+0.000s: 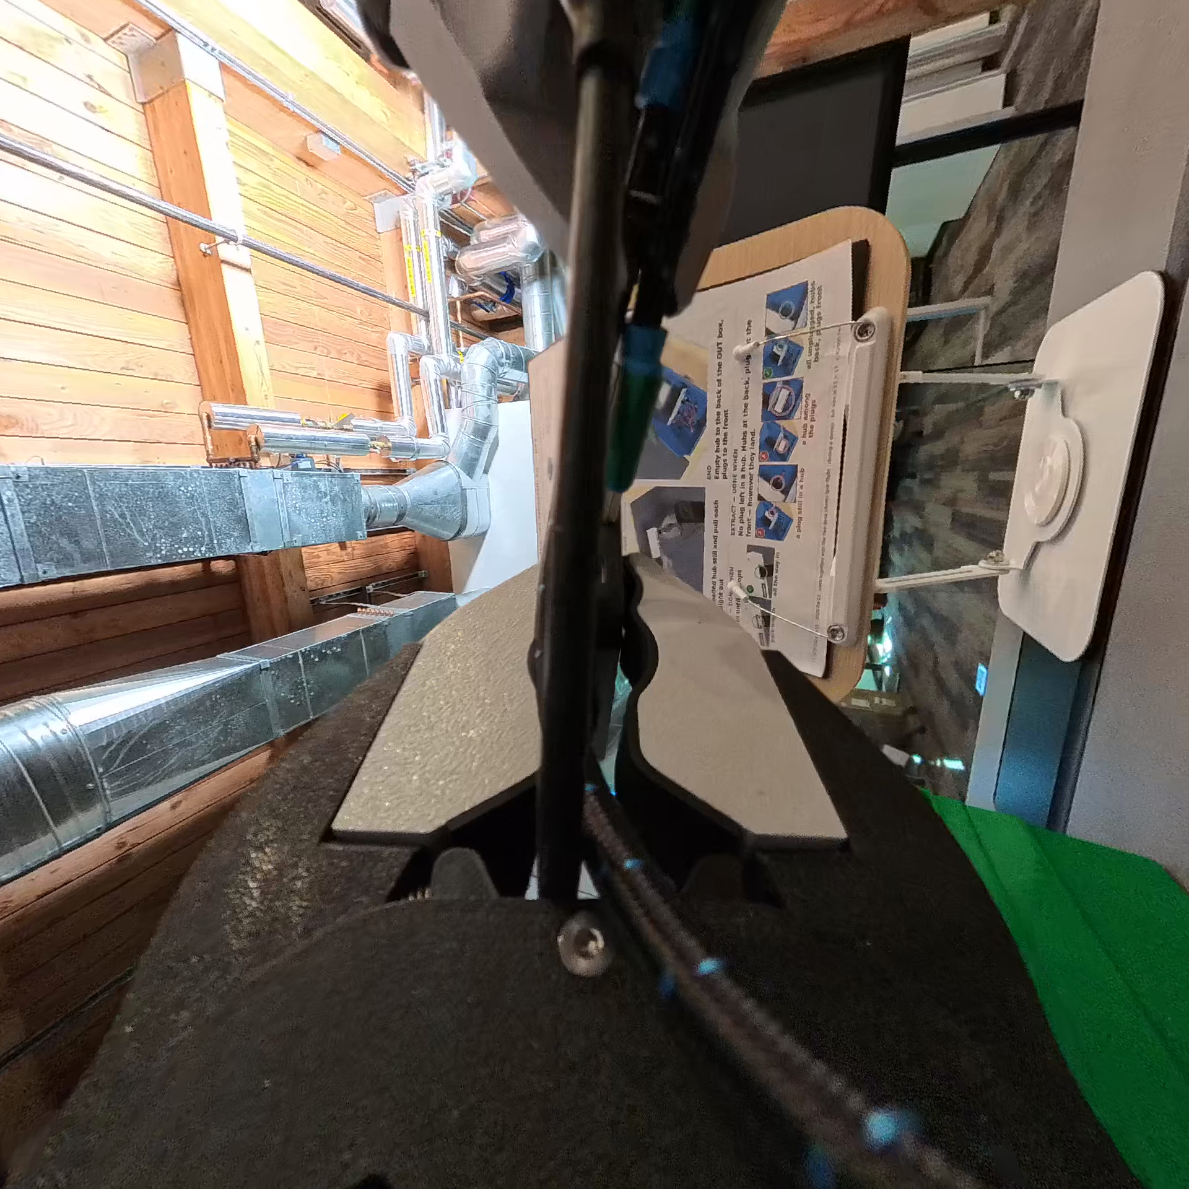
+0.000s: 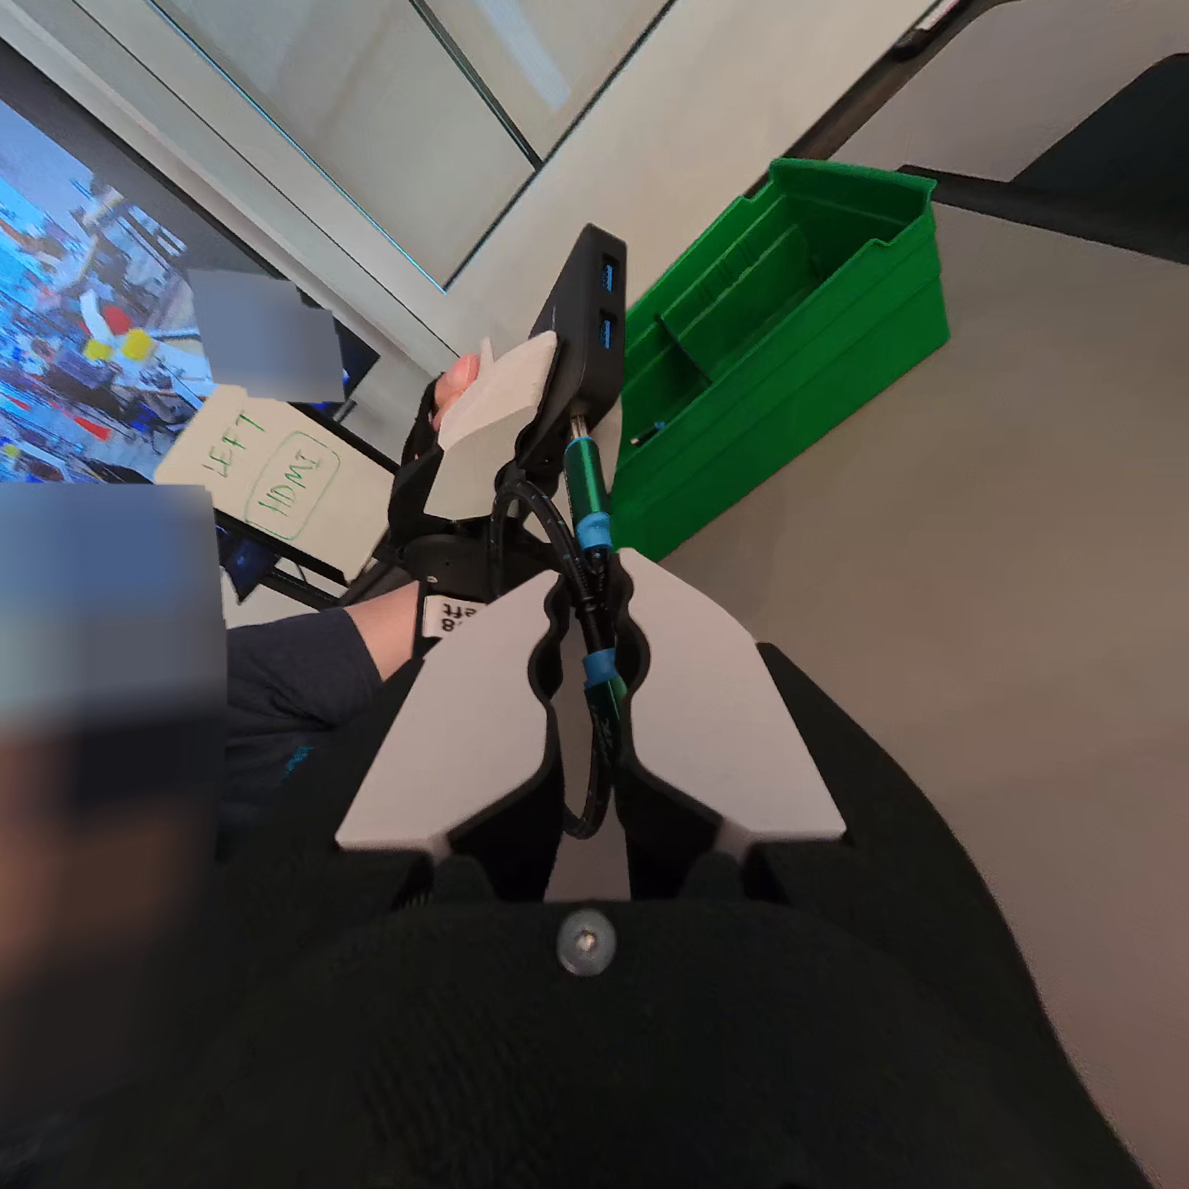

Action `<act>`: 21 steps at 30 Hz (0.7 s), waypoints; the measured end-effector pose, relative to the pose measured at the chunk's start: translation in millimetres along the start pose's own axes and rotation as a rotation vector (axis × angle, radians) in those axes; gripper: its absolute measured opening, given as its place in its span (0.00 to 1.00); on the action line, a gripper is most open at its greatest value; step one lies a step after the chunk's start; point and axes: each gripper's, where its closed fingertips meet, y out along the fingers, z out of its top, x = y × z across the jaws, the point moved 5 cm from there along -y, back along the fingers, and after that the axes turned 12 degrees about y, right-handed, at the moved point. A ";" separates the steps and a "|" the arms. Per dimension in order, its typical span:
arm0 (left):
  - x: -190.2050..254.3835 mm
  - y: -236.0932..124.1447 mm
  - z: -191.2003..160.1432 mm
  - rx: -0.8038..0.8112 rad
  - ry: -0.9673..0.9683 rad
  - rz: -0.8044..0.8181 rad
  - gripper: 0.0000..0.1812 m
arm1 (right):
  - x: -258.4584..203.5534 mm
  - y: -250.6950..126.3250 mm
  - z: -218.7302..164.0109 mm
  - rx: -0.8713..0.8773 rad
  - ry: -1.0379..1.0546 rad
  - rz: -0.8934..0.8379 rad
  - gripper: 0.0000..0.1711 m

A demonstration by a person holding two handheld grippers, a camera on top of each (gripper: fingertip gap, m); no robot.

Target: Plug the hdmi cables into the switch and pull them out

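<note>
Right wrist view: right gripper (image 2: 589,634) clamping cable (image 2: 595,621); left gripper (image 2: 515,412) pinching switch (image 2: 582,322) at twelve o'clock; skewed tugging risks bending green plug (image 2: 585,473).

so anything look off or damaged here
Nothing looks damaged. The switch is held off the table in the left hand-held gripper, a green plug is in its end, and the cable bunches in a loop through the right hand-held gripper.
</note>
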 end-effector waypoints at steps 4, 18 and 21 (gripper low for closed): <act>0.7 -0.2 -3.8 0.010 0.000 -0.009 0.08 | 1.6 4.2 0.1 0.018 0.058 0.059 0.08; -1.9 -1.4 -5.5 0.011 -0.035 0.064 0.13 | 4.3 7.1 -1.3 -0.010 0.171 0.247 0.08; -6.2 -2.8 -6.5 0.006 -0.045 0.096 0.08 | 1.4 7.7 -1.3 -0.008 0.208 0.316 0.07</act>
